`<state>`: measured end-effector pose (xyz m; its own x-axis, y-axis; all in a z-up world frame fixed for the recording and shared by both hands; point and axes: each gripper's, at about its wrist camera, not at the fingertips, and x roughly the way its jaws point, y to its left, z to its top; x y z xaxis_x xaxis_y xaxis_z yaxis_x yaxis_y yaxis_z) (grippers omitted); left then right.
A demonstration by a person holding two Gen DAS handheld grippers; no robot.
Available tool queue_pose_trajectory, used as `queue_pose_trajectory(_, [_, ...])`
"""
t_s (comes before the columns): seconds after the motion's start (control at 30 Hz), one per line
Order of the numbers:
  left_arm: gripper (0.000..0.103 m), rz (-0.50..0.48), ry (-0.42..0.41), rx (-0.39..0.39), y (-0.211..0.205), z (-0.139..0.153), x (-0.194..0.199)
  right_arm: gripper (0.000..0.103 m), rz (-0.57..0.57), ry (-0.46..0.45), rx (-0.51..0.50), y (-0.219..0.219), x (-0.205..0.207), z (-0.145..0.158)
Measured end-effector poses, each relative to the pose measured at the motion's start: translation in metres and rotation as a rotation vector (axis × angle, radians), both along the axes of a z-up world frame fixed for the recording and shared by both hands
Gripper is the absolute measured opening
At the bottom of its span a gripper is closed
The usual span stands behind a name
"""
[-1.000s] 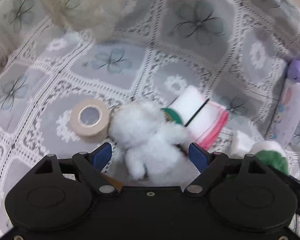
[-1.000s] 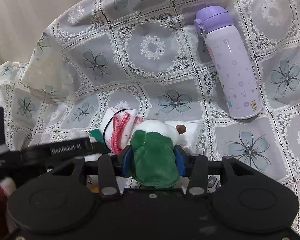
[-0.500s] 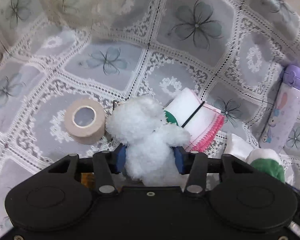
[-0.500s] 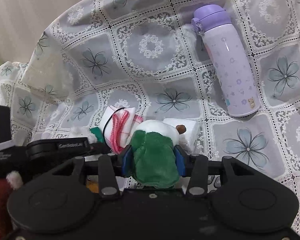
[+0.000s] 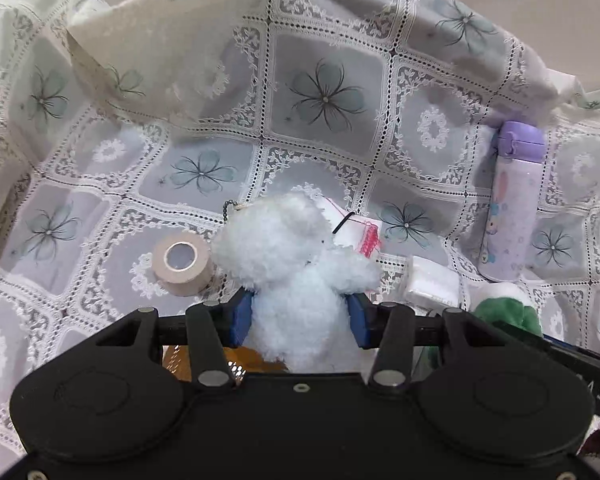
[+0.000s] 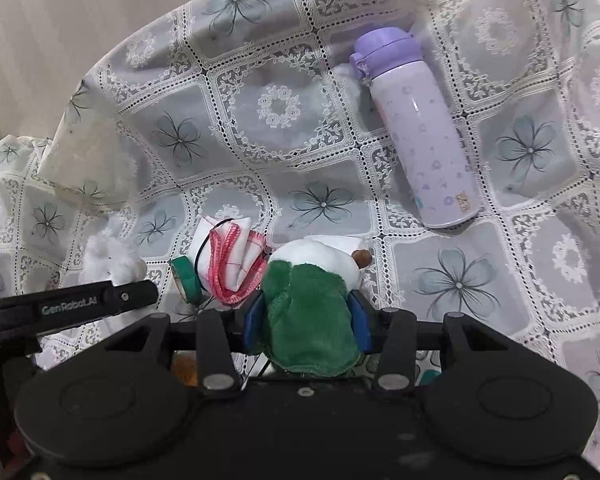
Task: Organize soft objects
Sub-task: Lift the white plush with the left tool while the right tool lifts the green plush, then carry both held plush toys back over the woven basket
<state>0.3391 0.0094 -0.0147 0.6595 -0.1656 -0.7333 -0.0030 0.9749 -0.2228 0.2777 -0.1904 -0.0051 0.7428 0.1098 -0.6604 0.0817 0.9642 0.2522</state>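
- Left gripper (image 5: 300, 316): blue pads closed against the flanks of the white fluffy plush toy (image 5: 296, 264), body pinched between them, head and one arm projecting forward past the fingertips.
- Right gripper (image 6: 304, 320): pads closed on the green-and-white plush toy (image 6: 310, 300), green body in the grip, white head with brown nose pointing away from the fingers.
- Long axis of each toy runs along its gripper's fingers; both appear to be carried above the lace tablecloth (image 5: 324, 100).
- Beyond the left fingertips: tape roll (image 5: 182, 262) just left, banded cloth bundle (image 6: 230, 264) directly behind the white toy, folded white pad (image 5: 432, 282) to the right.
- Purple flask (image 6: 418, 128) lies well apart, nearer the right gripper.
- Judgement: no collecting spot shows in either view; the two grippers sit side by side, so clearance between them governs the carry.
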Motion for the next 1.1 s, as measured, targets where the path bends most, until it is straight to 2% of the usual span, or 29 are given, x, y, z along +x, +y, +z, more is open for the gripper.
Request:
queue_pose_trajectory(0.27, [0.048,0.003,-0.010,0.004,0.010,0.019,-0.034,0.044,-0.029,-0.042,0.005,-0.003,-0.029,0.024])
queue_pose_trajectory(0.53, [0.048,-0.038,-0.023,0.024,0.010,0.039,-0.089,0.044,-0.026,-0.087,0.001,0.001,-0.078,0.047])
queue_pose_trajectory(0.83, [0.048,-0.085,-0.021,0.032,0.002,0.049,-0.158,0.044,-0.020,-0.071,0.025,0.006,-0.154,0.046])
queue_pose_trajectory(1.1, [0.048,-0.117,0.009,0.046,-0.006,0.040,-0.215,0.044,-0.019,-0.035,0.058,0.012,-0.224,0.037])
